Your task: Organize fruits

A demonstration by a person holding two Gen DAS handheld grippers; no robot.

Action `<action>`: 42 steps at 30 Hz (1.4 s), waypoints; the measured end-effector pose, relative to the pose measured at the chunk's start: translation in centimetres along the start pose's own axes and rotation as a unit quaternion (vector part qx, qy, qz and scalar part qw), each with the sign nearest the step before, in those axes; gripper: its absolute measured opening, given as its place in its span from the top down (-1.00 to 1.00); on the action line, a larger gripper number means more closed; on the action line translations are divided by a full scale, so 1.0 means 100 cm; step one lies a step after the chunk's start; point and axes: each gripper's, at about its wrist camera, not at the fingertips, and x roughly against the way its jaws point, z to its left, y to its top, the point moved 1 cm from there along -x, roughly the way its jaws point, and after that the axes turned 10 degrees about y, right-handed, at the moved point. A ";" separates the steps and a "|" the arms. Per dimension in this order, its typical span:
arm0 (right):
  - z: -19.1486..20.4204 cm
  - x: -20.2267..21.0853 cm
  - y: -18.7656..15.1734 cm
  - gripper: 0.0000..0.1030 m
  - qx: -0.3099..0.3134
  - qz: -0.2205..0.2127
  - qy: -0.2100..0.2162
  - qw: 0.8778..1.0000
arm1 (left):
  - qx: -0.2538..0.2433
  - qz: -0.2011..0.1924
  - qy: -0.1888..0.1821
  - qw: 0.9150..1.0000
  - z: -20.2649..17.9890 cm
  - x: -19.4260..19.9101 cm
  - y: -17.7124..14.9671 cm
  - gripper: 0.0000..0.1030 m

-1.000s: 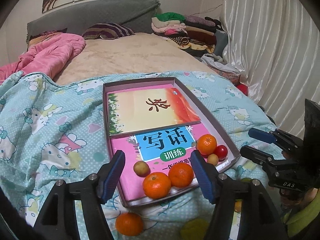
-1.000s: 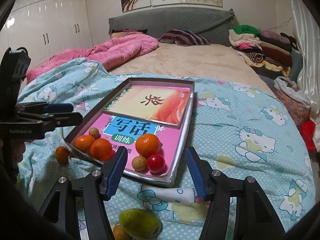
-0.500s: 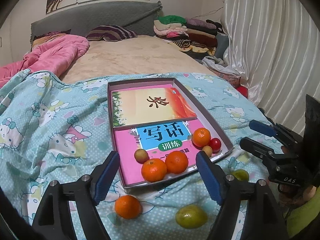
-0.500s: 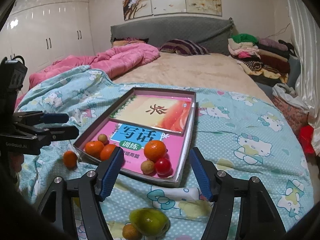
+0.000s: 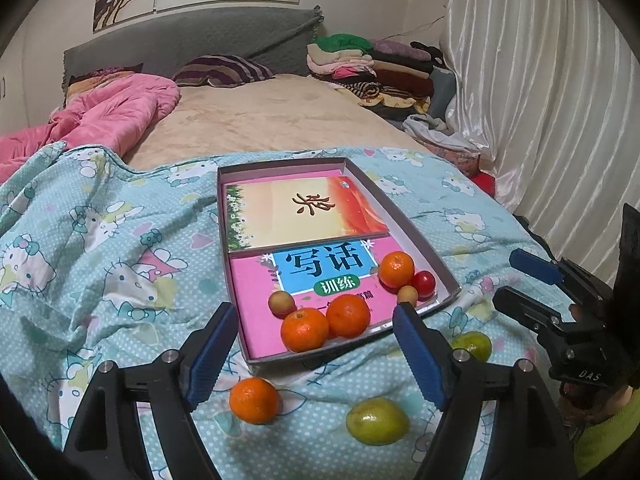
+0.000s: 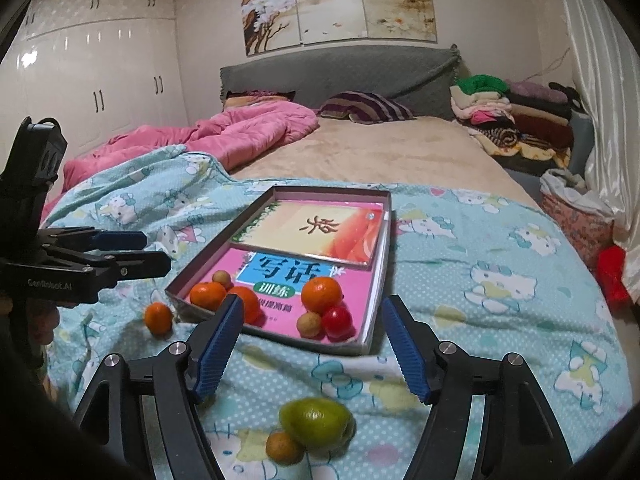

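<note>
A shallow grey box point(image 5: 448, 270) point(image 6: 382, 208) lies on the bed with two books inside. On the pink book sit three oranges point(image 5: 347, 316) point(image 6: 321, 294), two small brownish fruits point(image 5: 281, 303) and a red tomato point(image 5: 423, 283) point(image 6: 337, 322). Loose on the blanket are an orange point(image 5: 253, 399) point(image 6: 158, 318), a green fruit point(image 5: 377, 421) point(image 6: 317, 421), another green one point(image 5: 472, 345) and a small brown fruit point(image 6: 284, 447). My left gripper point(image 5: 316, 354) point(image 6: 132, 250) is open and empty above the near box edge. My right gripper point(image 6: 312, 346) point(image 5: 524, 280) is open and empty above the green fruit.
A Hello Kitty blanket point(image 5: 100, 248) covers the near bed. A pink duvet point(image 6: 240, 132) lies at the back left, a striped pillow point(image 6: 366, 106) by the headboard, folded clothes point(image 6: 504, 120) at the back right. White curtains point(image 5: 560, 100) hang on the right.
Both grippers have pulled back and up from the box, so more blanket and the loose fruits in front show. Both stay open. No fruit has moved.
</note>
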 end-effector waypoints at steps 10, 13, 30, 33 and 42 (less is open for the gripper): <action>0.003 0.006 -0.008 -0.43 -0.007 0.002 -0.001 1.000 | 0.000 0.010 -0.004 1.000 0.002 0.003 -0.015 -0.53; 0.004 0.006 -0.011 -0.43 -0.008 0.007 -0.001 1.000 | 0.003 0.013 -0.003 1.000 0.005 0.003 -0.020 -0.53; 0.009 -0.002 -0.028 -0.43 -0.015 0.040 -0.008 0.999 | 0.000 0.024 -0.005 1.000 0.006 0.007 -0.040 -0.53; 0.008 -0.005 -0.032 -0.43 -0.018 0.050 -0.009 0.999 | -0.005 0.028 -0.007 1.000 0.002 0.006 -0.044 -0.53; 0.010 -0.012 -0.043 -0.43 -0.022 0.076 -0.012 0.997 | -0.016 0.034 -0.014 0.999 -0.007 0.005 -0.051 -0.53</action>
